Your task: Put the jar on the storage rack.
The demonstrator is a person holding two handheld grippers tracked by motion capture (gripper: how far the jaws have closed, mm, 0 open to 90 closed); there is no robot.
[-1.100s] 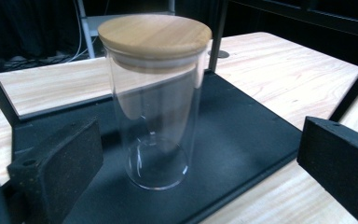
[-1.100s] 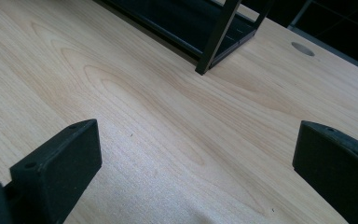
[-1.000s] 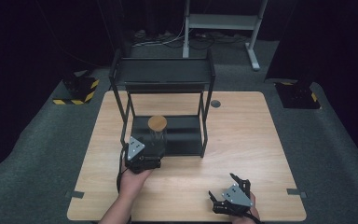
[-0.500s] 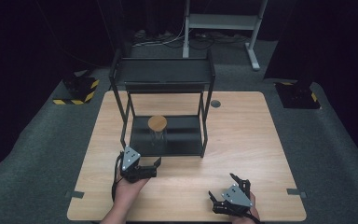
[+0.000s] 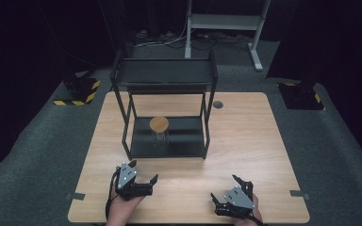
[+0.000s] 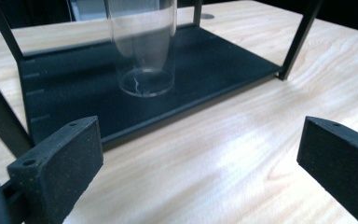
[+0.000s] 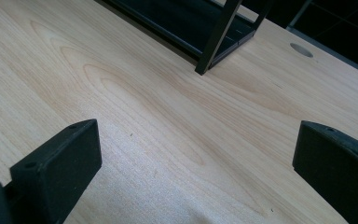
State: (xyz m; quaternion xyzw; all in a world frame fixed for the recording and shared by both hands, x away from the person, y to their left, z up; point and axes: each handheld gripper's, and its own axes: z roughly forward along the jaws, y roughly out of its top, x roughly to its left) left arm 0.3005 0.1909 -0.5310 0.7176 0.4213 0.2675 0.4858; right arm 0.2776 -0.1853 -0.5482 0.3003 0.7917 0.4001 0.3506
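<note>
The glass jar with its cork lid is standing upright on the lower shelf of the black rack, free of any grip. I am holding my left gripper over the tabletop just before the rack, jaws spread wide and empty. My right gripper is resting apart, likewise spread. Placement appears complete; nothing evident remains

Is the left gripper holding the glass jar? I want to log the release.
No. The left gripper is open over bare table, apart from the glass jar, which stands on the rack's bottom shelf.
</note>
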